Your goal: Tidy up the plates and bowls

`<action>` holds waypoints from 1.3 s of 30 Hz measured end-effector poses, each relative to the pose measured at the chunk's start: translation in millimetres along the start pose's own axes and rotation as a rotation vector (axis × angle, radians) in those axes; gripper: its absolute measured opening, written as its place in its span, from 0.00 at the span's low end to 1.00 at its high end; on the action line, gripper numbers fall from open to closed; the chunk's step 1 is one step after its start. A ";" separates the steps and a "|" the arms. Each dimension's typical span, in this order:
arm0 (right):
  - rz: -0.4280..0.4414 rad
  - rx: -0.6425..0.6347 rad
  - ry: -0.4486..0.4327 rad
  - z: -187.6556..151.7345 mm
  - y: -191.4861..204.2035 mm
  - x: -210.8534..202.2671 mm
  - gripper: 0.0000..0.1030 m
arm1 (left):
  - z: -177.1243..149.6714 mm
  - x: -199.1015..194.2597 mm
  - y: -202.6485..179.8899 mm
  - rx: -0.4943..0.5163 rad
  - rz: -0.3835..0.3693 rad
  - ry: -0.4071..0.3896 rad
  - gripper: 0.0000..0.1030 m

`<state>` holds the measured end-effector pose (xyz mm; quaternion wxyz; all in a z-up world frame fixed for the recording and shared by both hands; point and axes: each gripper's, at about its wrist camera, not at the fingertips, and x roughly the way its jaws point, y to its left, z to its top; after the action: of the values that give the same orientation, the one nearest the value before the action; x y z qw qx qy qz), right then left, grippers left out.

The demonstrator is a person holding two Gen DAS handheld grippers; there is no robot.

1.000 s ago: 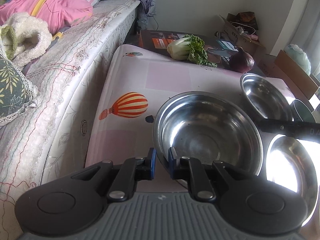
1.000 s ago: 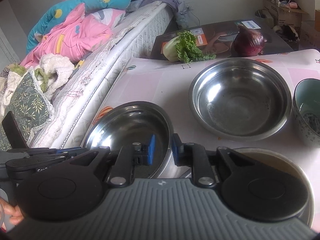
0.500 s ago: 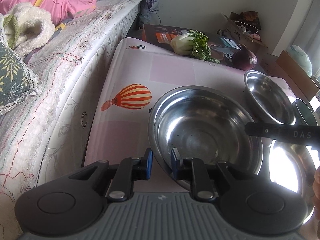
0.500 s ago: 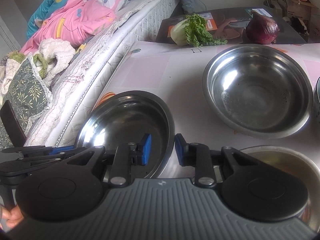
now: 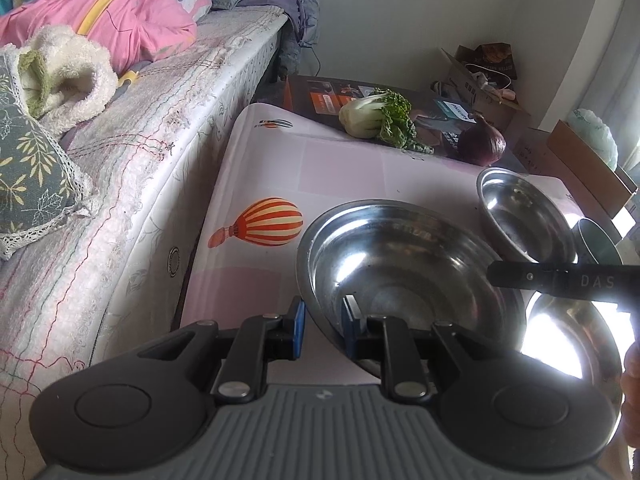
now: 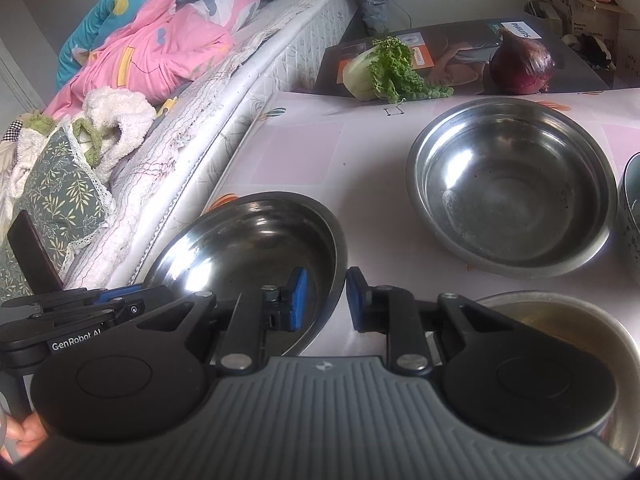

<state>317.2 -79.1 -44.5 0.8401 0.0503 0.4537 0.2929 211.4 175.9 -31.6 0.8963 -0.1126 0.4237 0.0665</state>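
The left tool (image 5: pixel 323 326) grips the near rim of a steel bowl (image 5: pixel 408 268), one pad outside the wall and one inside. The right tool (image 6: pixel 326 300) straddles the same bowl's right rim, its jaws closing on it. This bowl sits at the near left of the surface (image 6: pixel 312 152) (pink, with a balloon print). A steel plate (image 6: pixel 560 316) lies just right of it. Farther right stands a second steel bowl (image 6: pixel 512 188). Beyond the far edge lie a cabbage (image 6: pixel 384 70) and a red onion (image 6: pixel 522 64). A bed (image 5: pixel 132 152) runs along the left.
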 end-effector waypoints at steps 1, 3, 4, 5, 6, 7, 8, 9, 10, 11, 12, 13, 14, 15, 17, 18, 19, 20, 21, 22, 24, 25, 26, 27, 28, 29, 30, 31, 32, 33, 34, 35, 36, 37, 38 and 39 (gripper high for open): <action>0.002 -0.002 -0.004 1.0 0.6 -2.5 0.20 | 0.8 -1.8 -0.2 0.001 0.000 -0.004 0.20; 0.005 -0.007 -0.011 2.3 2.4 -6.9 0.20 | 1.8 -5.6 -0.6 0.001 0.001 -0.012 0.20; 0.006 -0.009 -0.014 3.1 3.0 -8.9 0.20 | 2.5 -7.5 -0.9 0.001 0.001 -0.016 0.20; 0.008 -0.010 -0.018 3.8 3.7 -11.1 0.20 | 3.3 -9.5 -1.3 0.002 0.001 -0.021 0.20; 0.010 -0.012 -0.022 4.9 4.2 -13.7 0.20 | 4.2 -11.6 -1.8 0.003 0.002 -0.027 0.20; 0.011 -0.013 -0.027 5.8 4.7 -15.8 0.20 | 5.0 -13.7 -2.5 0.004 0.002 -0.032 0.20; 0.012 -0.014 -0.031 6.5 5.1 -18.0 0.20 | 5.8 -15.9 -3.6 0.006 0.002 -0.038 0.20; 0.014 -0.015 -0.037 6.7 5.1 -20.9 0.20 | 7.0 -17.9 -4.9 0.007 0.003 -0.044 0.20; 0.015 -0.015 -0.041 7.5 4.9 -23.6 0.20 | 8.3 -20.0 -5.9 0.008 0.003 -0.049 0.20; 0.017 -0.014 -0.045 8.0 4.6 -25.8 0.20 | 9.5 -21.7 -7.3 0.010 0.003 -0.054 0.20; 0.018 -0.014 -0.050 8.8 4.1 -28.5 0.20 | 10.9 -23.7 -9.2 0.013 0.002 -0.059 0.20; 0.019 -0.011 -0.056 9.8 3.0 -31.7 0.20 | 12.2 -25.4 -11.0 0.016 0.001 -0.063 0.20; 0.020 -0.008 -0.059 10.4 1.7 -34.1 0.20 | 13.6 -26.7 -12.9 0.019 0.000 -0.067 0.20; 0.022 -0.003 -0.063 11.5 -0.2 -37.0 0.20 | 15.1 -28.0 -15.3 0.023 -0.001 -0.071 0.20; 0.024 0.006 -0.070 12.3 -4.2 -41.6 0.20 | 17.5 -30.5 -20.2 0.031 -0.006 -0.079 0.20; 0.025 0.011 -0.073 13.0 -7.2 -44.2 0.20 | 18.4 -31.2 -22.7 0.034 -0.008 -0.081 0.20; 0.025 0.015 -0.077 13.5 -10.6 -47.2 0.20 | 20.1 -31.8 -26.2 0.039 -0.011 -0.084 0.20; 0.024 0.019 -0.080 13.8 -13.3 -49.6 0.20 | 21.9 -32.1 -29.9 0.044 -0.015 -0.086 0.20; 0.021 0.024 -0.083 14.2 -16.7 -52.3 0.20 | 23.4 -32.1 -32.7 0.048 -0.019 -0.087 0.20; 0.018 0.030 -0.086 14.3 -20.2 -55.1 0.20 | 24.9 -32.1 -36.5 0.052 -0.025 -0.088 0.20; 0.009 0.039 -0.088 14.8 -27.4 -60.4 0.20 | 28.5 -31.5 -43.5 0.059 -0.039 -0.089 0.20; 0.004 0.047 -0.090 15.3 -32.2 -63.8 0.20 | 31.1 -30.6 -49.0 0.068 -0.047 -0.089 0.20; 0.001 0.056 -0.092 15.6 -37.0 -67.0 0.20 | 33.2 -29.6 -53.9 0.078 -0.055 -0.088 0.20; -0.003 0.066 -0.095 16.0 -42.0 -70.1 0.20 | 35.8 -28.4 -59.3 0.090 -0.065 -0.086 0.20; -0.009 0.080 -0.101 16.6 -49.3 -74.6 0.20 | 38.9 -25.9 -64.3 0.099 -0.076 -0.083 0.20; -0.014 0.090 -0.106 17.1 -54.9 -77.8 0.20 | 41.8 -22.9 -69.9 0.107 -0.087 -0.077 0.20; -0.020 0.099 -0.111 17.8 -60.5 -80.9 0.20 | 44.6 -20.0 -74.5 0.111 -0.096 -0.070 0.20; -0.030 0.109 -0.117 18.9 -68.7 -84.8 0.20 | 48.0 -14.9 -81.2 0.117 -0.111 -0.060 0.20; -0.037 0.117 -0.121 19.9 -74.5 -87.6 0.20 | 50.7 -10.5 -87.4 0.121 -0.121 -0.051 0.20; -0.045 0.125 -0.125 21.0 -80.7 -90.3 0.20 | 53.0 -6.3 -93.8 0.127 -0.130 -0.043 0.20; -0.054 0.132 -0.129 22.2 -87.6 -92.8 0.20 | 55.2 -2.1 -100.6 0.136 -0.136 -0.037 0.20; -0.064 0.141 -0.133 24.3 -96.1 -95.4 0.20 | 57.2 1.6 -106.3 0.144 -0.140 -0.031 0.20; -0.069 0.151 -0.134 25.9 -103.6 -96.7 0.20 | 59.3 6.0 -113.6 0.152 -0.142 -0.024 0.20; -0.075 0.160 -0.133 27.9 -111.0 -97.3 0.20 | 61.8 11.6 -120.9 0.162 -0.144 -0.016 0.20; -0.078 0.169 -0.133 29.4 -117.5 -97.8 0.20 | 63.3 16.4 -127.3 0.170 -0.145 -0.010 0.20; -0.081 0.180 -0.131 31.4 -126.3 -97.3 0.20 | 65.1 20.4 -132.6 0.176 -0.144 -0.005 0.20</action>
<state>357.9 -229.7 0.9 0.8712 0.1263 0.4240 0.2127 301.2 65.1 12.0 0.9062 -0.0632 0.4165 -0.0353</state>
